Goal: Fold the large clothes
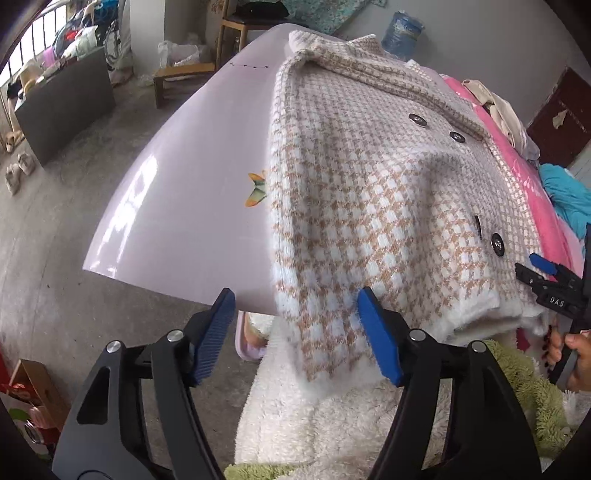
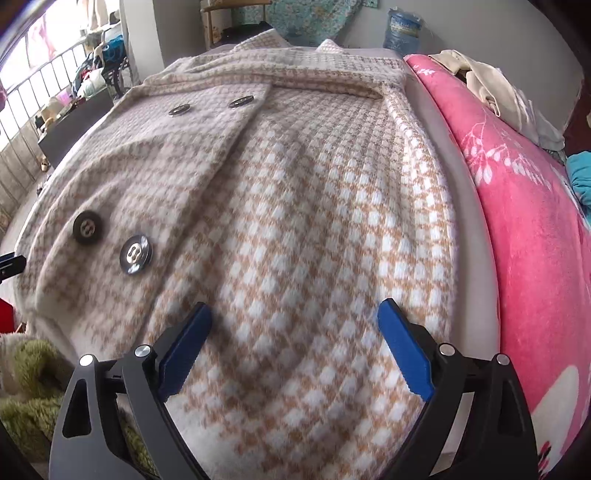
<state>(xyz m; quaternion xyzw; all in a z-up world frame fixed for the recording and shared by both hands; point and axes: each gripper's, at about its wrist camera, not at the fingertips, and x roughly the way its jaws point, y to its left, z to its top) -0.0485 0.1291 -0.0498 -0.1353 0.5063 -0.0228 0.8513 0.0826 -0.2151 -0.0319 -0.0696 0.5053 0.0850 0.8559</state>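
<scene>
Since the coat [image 2: 280,206] lies spread face-up on the desk [image 1: 192,192] with its hem hanging off the near edge, I'd call the fold barely started: its side edges look tucked in, no cross fold yet, bottom-to-collar fold still to do. My left gripper [image 1: 295,332] straddles the hem corner, fingers apart, nothing pinched. My right gripper [image 2: 293,347] hovers over the cloth further along the hem, fingers wide, not gripping either. Next I'd guess both need to close on the hem and carry it up toward the collar.

Desk top is glossy pale lilac with a butterfly sticker [image 1: 256,190] beside the coat. Pink blanket [image 2: 524,221] runs along the coat's far side with loose clothes [image 2: 495,92] piled on it. Fluffy white and green stuff [image 1: 332,424] below the desk edge. Concrete floor [image 1: 66,236], water jug [image 1: 400,31] and wooden chair [image 1: 236,29] at the back wall.
</scene>
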